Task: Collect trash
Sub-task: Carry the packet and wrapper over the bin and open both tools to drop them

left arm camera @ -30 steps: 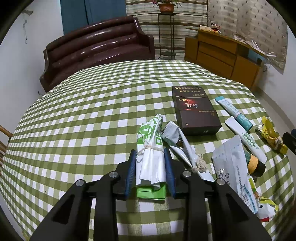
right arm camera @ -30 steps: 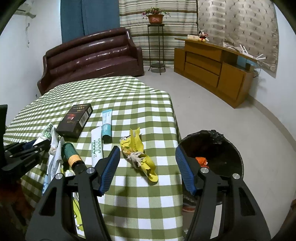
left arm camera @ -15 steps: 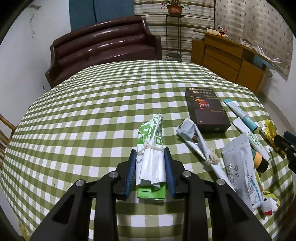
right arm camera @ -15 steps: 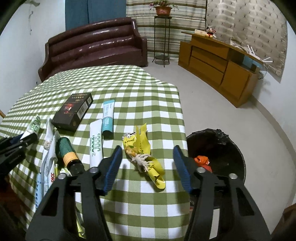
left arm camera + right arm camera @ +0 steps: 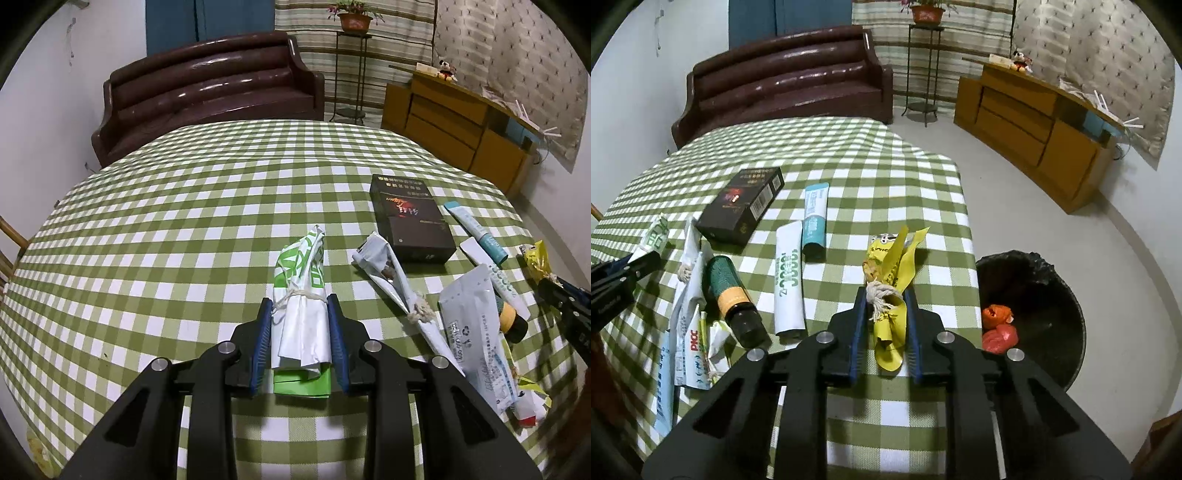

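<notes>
The left gripper has its blue ribbed pads pressed against a crumpled green-and-white wrapper tied round the middle with pale string; the wrapper's glossy, creased end pokes forward over the green-and-white checked tablecloth. The right gripper is closed narrowly on a twisted yellow wrapper, also knotted with frayed cotton string, its crinkled plastic tips fanning out ahead of the pads. Taking the dark rectangular cardboard box as landmark, a teal-and-white tube lies just to its right, a flat white tube sits nearer the camera beside that, and a cylindrical bottle with a green body, orange band and dark cap lies on its side in front of the box. Left of the bottle, flat white printed sachets overlap one another. A grey foil wrapper tied with string lies in front of the box in the left wrist view. Right of the table edge, on the floor, stands a round black-lined bin holding crumpled orange-red scraps.
</notes>
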{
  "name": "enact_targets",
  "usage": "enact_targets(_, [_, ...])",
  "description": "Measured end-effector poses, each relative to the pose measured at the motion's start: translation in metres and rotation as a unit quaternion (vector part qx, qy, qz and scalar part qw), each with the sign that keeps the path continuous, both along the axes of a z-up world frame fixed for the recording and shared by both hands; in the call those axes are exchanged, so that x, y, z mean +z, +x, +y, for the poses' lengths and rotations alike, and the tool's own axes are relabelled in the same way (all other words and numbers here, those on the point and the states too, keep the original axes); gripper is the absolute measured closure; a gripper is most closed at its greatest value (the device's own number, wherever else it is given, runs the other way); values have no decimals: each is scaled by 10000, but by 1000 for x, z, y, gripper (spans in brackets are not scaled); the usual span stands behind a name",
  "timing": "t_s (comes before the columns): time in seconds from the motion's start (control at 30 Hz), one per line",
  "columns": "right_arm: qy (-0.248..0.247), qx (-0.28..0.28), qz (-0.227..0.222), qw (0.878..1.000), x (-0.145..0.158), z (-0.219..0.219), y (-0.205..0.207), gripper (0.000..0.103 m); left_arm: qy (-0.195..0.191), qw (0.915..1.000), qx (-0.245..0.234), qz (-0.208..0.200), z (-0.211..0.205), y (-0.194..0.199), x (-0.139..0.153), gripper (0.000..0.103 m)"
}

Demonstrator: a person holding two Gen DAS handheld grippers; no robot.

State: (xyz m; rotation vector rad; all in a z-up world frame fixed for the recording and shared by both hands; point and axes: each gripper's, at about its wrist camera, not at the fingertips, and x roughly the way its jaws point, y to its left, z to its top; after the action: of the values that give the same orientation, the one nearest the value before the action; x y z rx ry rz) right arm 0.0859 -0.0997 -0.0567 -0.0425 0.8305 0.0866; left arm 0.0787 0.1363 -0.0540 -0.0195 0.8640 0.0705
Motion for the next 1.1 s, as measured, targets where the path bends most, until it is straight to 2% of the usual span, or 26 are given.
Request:
enact_targets(0.23, [33,-90,-304,9995,15,-9,-15,84,-19,9998,-112,-150,-13,-8,11,73])
enact_targets(0.37, [57,-326,-502,9982,27,-27,-24,84,-31,9991,-302,-298,-30,-11,21,73])
enact_targets(0.77, [-16,-983,-683,9928,36,-89,-36,84,-75,9910,-1176,-642,-118,-2,42,73])
enact_targets(1.1, [55,-1332,-714,9885,32,-127,-42,84,-55,9821,-1734,-730,-190,9,43,73])
